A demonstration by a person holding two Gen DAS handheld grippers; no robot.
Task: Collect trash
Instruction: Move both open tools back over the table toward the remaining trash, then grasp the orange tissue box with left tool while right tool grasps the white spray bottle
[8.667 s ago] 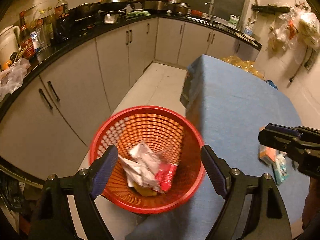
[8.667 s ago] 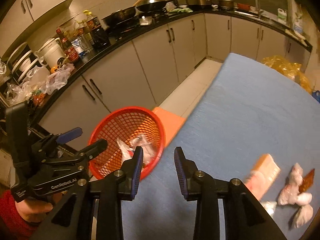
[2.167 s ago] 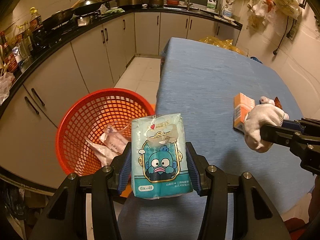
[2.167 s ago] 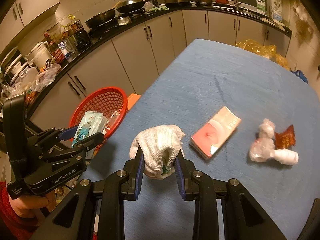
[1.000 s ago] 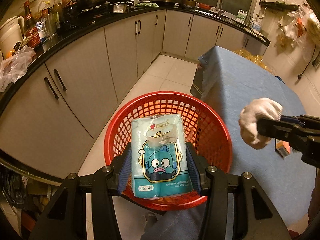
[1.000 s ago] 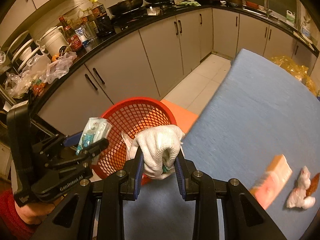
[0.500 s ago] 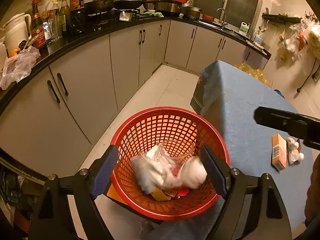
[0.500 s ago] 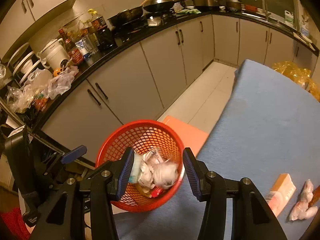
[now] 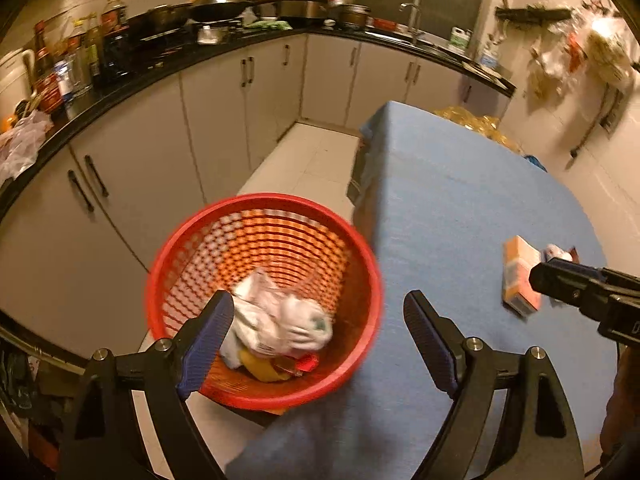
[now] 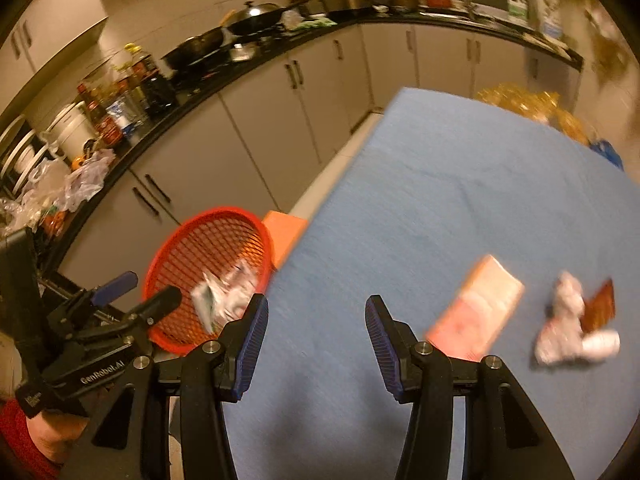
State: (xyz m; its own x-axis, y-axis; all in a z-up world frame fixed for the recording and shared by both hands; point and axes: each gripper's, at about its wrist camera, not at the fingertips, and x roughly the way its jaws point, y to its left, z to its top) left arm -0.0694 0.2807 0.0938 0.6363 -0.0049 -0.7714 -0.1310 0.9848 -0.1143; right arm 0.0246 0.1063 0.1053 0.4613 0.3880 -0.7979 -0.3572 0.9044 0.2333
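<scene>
- Two grippers are hanging with nothing in them: the left gripper (image 9: 316, 336) is holding its fingers wide apart over the bin (image 9: 368, 276), and the right gripper (image 10: 316, 336) is holding its fingers just as far apart above the table (image 10: 460, 184).
- Several bits of trash are lying loose on the cloth, ahead of and to the right of the right fingers: an orange pack (image 10: 476, 310) nearest, then a white wad (image 10: 568, 332) with a brown wrapper (image 10: 600, 308) touching it.
- Everything is smearing in both views, so I'm judging the hands to be moving fast; a rushed reach could be closing the right fingers on cloth instead of on the pack.
- Lying flat, the pack is offering little edge, and a shallow pinch could be sliding off it or pushing it toward the wad.
- Light and crumpled, the wad and wrapper could be parting under a pinch, so one bit is risking being left behind or flicked off the table.
- Bin contents (image 9: 280, 320) are heaping up between and under the left fingers, and the bin is sitting just beside the table edge; a careless drop near the rim could be landing on the floor.
- Both tools are working close together near that edge, so they could be knocking into each other.
</scene>
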